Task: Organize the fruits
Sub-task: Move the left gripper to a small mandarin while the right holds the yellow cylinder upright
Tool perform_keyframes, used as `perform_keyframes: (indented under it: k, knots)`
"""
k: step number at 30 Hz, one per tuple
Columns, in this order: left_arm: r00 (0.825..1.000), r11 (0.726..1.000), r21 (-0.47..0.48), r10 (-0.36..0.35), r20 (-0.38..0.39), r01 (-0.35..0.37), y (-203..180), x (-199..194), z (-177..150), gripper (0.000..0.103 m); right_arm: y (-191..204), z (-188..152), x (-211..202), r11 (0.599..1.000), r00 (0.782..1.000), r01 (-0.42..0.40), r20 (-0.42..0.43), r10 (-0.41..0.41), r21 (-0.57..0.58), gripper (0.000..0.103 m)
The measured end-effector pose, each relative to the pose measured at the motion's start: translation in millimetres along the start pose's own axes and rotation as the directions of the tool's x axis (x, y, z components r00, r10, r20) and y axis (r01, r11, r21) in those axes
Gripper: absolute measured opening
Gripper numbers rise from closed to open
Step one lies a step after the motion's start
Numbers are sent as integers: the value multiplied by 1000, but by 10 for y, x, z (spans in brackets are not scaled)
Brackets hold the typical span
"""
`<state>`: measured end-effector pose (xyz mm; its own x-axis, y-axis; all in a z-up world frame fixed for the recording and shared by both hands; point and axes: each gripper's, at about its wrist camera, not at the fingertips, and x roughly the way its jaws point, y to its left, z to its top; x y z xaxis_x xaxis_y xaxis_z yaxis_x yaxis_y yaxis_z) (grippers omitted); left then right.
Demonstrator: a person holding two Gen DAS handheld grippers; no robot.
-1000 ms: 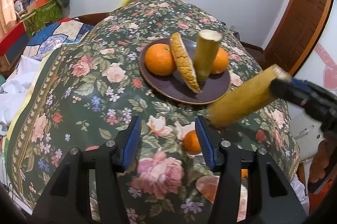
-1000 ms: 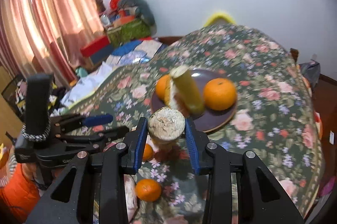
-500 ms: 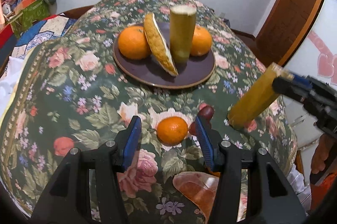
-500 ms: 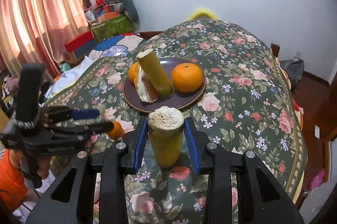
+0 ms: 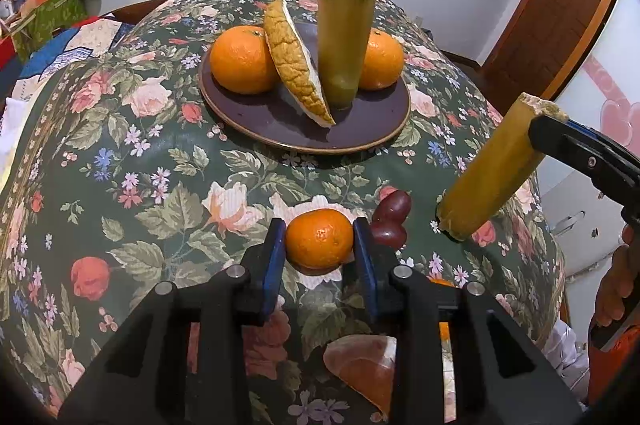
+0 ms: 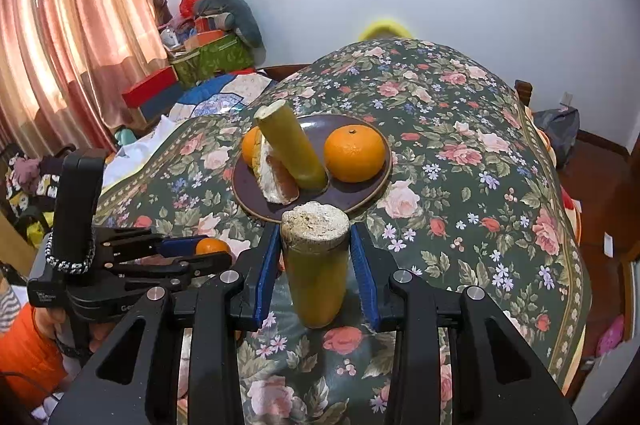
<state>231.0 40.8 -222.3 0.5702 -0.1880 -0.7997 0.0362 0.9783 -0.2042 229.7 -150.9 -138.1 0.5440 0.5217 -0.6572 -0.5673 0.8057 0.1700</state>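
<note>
A: From the left wrist, what's sorted?

B: The brown plate [image 5: 248,129] on the floral tablecloth [image 5: 120,161] already carries two mandarins [image 5: 243,60], a melon slice [image 5: 297,65] and an upright sugarcane piece [image 5: 343,43]. Left over, I'd judge: a loose mandarin [image 5: 319,243], red grapes [image 5: 392,221] just beside it, and a pale slice [image 5: 360,371] at the near edge.

A: And the left gripper [image 5: 319,257]?

B: Its blue pads touch the loose mandarin on both sides, pinching it; whether it is off the cloth I can't tell.

A: Right wrist?

B: The right gripper [image 6: 315,265] brackets a second sugarcane piece [image 6: 316,261] near its cut top, the plate [image 6: 360,199] just beyond. A sliver shows between pads and stalk, so I can't tell if it grips. The left gripper [image 6: 216,252] is at the left with its mandarin [image 6: 212,247].
</note>
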Motion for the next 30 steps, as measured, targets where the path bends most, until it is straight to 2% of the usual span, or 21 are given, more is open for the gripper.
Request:
perform_keyframes:
  k: [9,16,21,30]
  knots:
    - [997,1000,-24,18,73,-16,121,-163,221,34,-40,185,-62,1000,999,2,45,-3,18,33]
    - [995,999,-36,27,92,-24,212,-87,405,34,-39,417,-7,1000,996,4,85,-5,12,33]
    - [996,999,-44,29,90,-26,293,30,506,34,10,550,204,1000,996,11,90,-10,-19,33]
    - [996,999,-31,33,79,-31,361,275,679,34,85,680,769,997,999,13,31,-10,-74,33]
